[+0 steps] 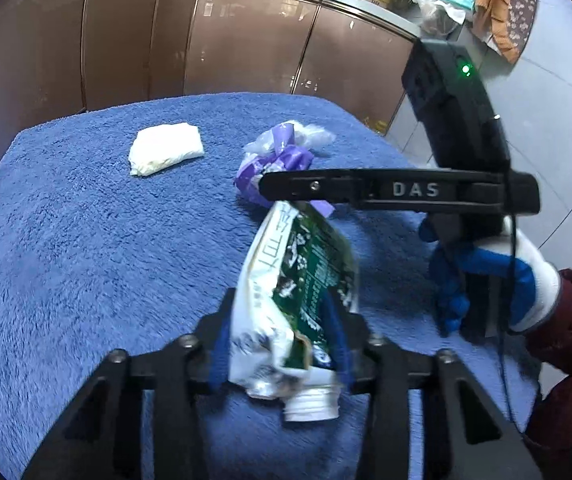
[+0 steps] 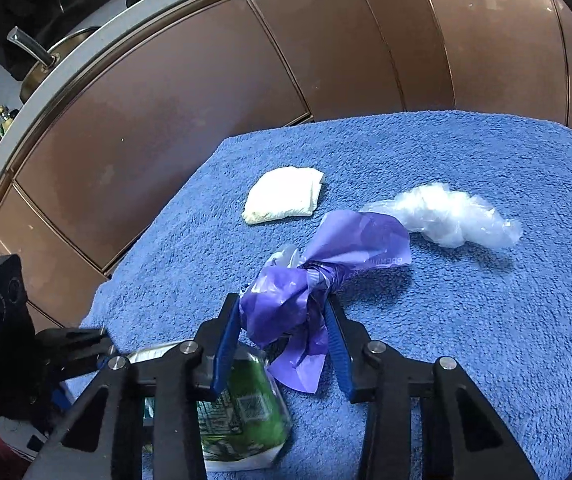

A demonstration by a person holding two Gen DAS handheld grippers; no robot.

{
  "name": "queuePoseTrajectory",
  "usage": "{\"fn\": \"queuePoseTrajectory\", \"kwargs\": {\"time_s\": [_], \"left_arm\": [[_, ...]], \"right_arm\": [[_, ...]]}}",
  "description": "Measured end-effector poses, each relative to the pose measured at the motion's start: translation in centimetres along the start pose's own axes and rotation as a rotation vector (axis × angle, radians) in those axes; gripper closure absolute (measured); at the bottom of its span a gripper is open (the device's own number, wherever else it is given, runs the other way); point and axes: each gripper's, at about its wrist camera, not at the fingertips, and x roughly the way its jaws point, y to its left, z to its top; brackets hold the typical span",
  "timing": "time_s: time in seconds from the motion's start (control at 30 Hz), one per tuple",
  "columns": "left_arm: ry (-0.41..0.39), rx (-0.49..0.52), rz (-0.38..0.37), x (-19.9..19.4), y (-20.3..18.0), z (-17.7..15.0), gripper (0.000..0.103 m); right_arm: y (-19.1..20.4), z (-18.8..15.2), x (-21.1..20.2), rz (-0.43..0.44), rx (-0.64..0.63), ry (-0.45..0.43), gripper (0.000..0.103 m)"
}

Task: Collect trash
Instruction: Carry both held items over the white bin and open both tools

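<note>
Trash: four pieces on a blue towel-covered table (image 2: 466, 320), set before brown cabinet fronts (image 2: 205, 100).
Green pouch: a crumpled green-and-white drink pouch (image 1: 298, 300) with a white spout sits clamped between the pads of the left gripper (image 1: 281, 344), jaws partly closed on its lower body, the top leaning toward 12 o'clock.
Purple wrapper: a knotted purple plastic wrapper (image 2: 306, 300) lies between the blue pads of the right gripper (image 2: 286, 340), jaws narrowed around it; the pads look to be touching its sides, so it appears gripped.
Remaining items: a folded white napkin (image 2: 286, 196) rests at 12 o'clock from the right gripper, a clear plastic wad (image 2: 446, 216) at 2 o'clock, well apart from each other.
Person: a blue-and-white gloved hand (image 1: 498, 280) with a dark red sleeve steers the right tool.
Step in hand: both grips probably need firming before lifting; soft plastic can slip, so squeezing near the knot and the pouch's stiff body seems wise.
Edges: the table's far edge runs close behind the napkin, its left edge at 9 o'clock near the left tool.
Open room: bare towel spreads wide at 3 o'clock; the two tools sit close together, so lifting straight up looks safest.
</note>
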Motion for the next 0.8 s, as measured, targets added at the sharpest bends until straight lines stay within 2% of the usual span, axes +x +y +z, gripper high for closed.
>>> {"fn": "queuePoseTrajectory", "kwargs": {"time_s": [0.17,0.4,0.43,0.8], "left_arm": [[-0.005,0.011,0.053,-1.0,-1.5,-0.4,0.074],[-0.036,-0.018,0.062,-3.1,-4.2,-1.3,0.075],[-0.044,-0.019,0.063,-3.6,-4.6,-1.3,0.08],[-0.093,-0.086,0.078,-7.3,-8.3,-2.2,0.08]], "right_arm": [[0.7,-0.4,-2.1,0.008,0.004,-0.036,0.065],[1.8,-1.7,-7.1,-0.022,-0.014,-0.096,0.065],[1.8,-2.0,-7.8,-0.028,-0.014,-0.104,0.065],[2.3,-6.4,-15.1,-0.057,0.007,-0.171,0.065]]}}
